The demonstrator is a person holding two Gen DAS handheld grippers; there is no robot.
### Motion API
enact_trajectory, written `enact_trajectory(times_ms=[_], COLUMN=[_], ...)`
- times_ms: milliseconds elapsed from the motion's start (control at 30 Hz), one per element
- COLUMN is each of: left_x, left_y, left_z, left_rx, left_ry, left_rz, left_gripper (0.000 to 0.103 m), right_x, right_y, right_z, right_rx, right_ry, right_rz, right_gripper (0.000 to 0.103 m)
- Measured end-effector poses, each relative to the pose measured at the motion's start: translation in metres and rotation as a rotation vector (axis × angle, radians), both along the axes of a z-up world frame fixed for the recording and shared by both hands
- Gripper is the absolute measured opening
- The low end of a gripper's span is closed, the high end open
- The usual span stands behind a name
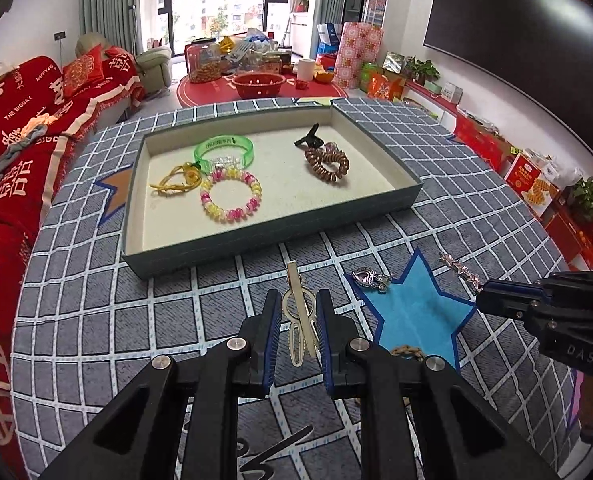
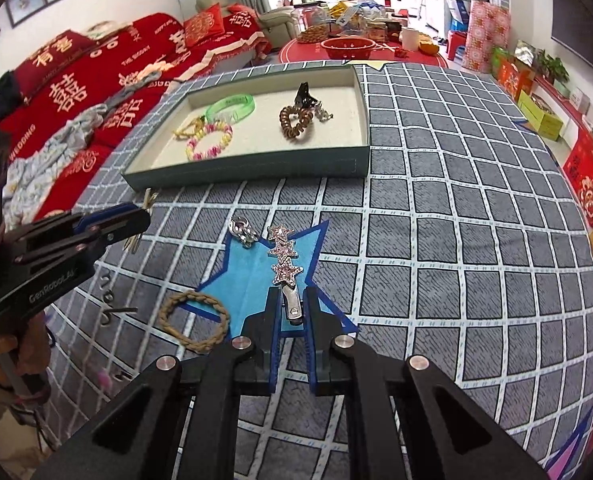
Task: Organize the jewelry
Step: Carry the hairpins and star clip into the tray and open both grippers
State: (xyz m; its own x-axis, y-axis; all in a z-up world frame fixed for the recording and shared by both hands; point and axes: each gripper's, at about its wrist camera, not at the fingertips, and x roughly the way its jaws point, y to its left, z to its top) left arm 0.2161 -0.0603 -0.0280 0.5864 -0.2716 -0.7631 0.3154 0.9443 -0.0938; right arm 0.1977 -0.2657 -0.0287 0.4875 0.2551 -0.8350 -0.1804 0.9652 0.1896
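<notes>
1. Left gripper (image 1: pixel 296 312) pinches a gold hair clip (image 1: pixel 299 316) between its pads, just in front of the tray (image 1: pixel 256 240).
2. Right gripper (image 2: pixel 290 308) clamps the metal end of a star hair clip (image 2: pixel 283 258) over the blue star patch (image 2: pixel 248 280).
3. Tray holds a green bangle (image 1: pixel 224 152), beaded bracelet (image 1: pixel 231 196) and brown coil tie (image 1: pixel 326 164).
4. Braided ring (image 2: pixel 194 320) and silver charm (image 2: pixel 243 232) lie on the checked cloth (image 2: pixel 456 240).

The gold hair clip (image 1: pixel 299 312) looks like shiny metal. The star clip (image 2: pixel 283 255) is glittery with stones. The green bangle (image 1: pixel 224 153) is glossy, translucent plastic. The tablecloth (image 1: pixel 448 232) is matt cloth.
</notes>
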Motion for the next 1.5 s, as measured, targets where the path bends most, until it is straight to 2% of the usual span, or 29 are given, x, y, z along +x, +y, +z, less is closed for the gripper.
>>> enact_trajectory(times_ms=[367,800,967,1167,1500], left_x=[0.003,0.055,0.083,0.118,0.157], left_y=[0.026,0.051,0.048,0.045,0.048], left_z=[0.025,0.035,0.032,0.014,-0.020], left_rx=[-0.035,-0.047,-0.027,0.022,0.010], left_ry=[-0.070,-0.084,-0.070,-0.034,0.070], left_rz=[0.012,0.065,0.064,0.068,0.105], left_gripper=[0.031,0.031,0.031,0.031,0.031], right_x=[0.012,0.071,0.107,0.150,0.203], right_y=[0.005,0.037,0.047,0.062,0.073], right_z=[0.028,0.048,0.043,0.025,-0.013], right_rx=[0.048,0.066,0.090,0.100,0.086], right_ry=[-0.012,-0.026,0.005,0.044,0.093], right_rz=[-0.037,-0.012,-0.022,-0.032,-0.077], right_gripper=[0.011,0.011,0.011,0.011,0.011])
